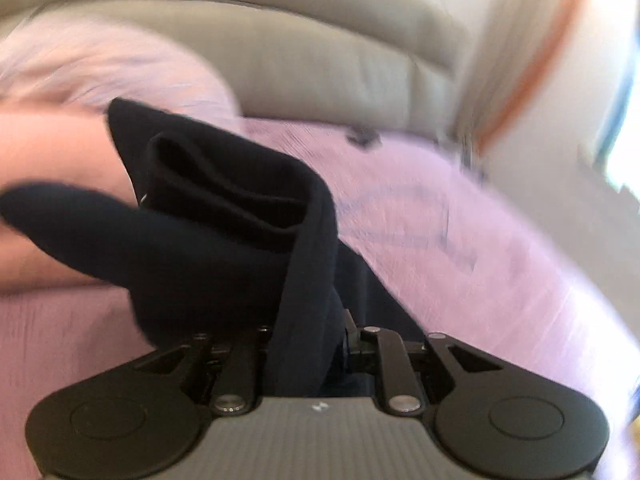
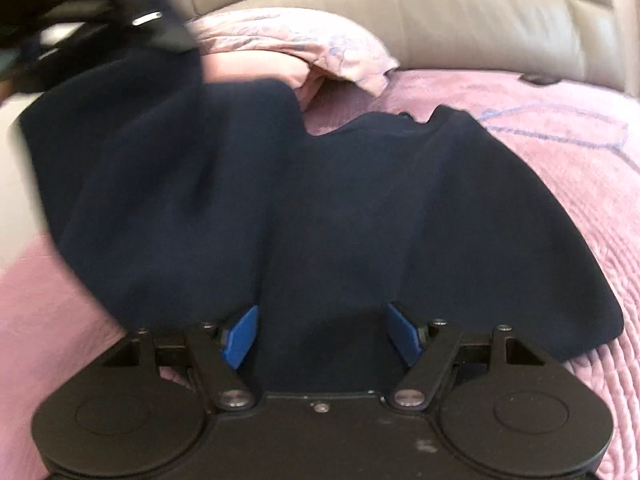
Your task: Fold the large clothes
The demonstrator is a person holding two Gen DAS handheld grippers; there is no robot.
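Observation:
A dark navy garment (image 2: 340,208) lies spread over a pink quilted bedspread (image 2: 560,152). My left gripper (image 1: 308,344) is shut on a bunched fold of the navy garment (image 1: 224,224) and holds it lifted above the bed; its fingers are hidden by cloth. In the right wrist view the left gripper (image 2: 132,24) shows blurred at the upper left, holding the garment's raised edge. My right gripper (image 2: 320,336) stands with its blue pads (image 2: 240,336) wide apart, and the garment's near edge drapes down between them.
A pink pillow (image 2: 304,44) lies at the head of the bed against a beige padded leather headboard (image 2: 480,12). In the left wrist view a bright window (image 1: 616,128) and a wall are at the far right.

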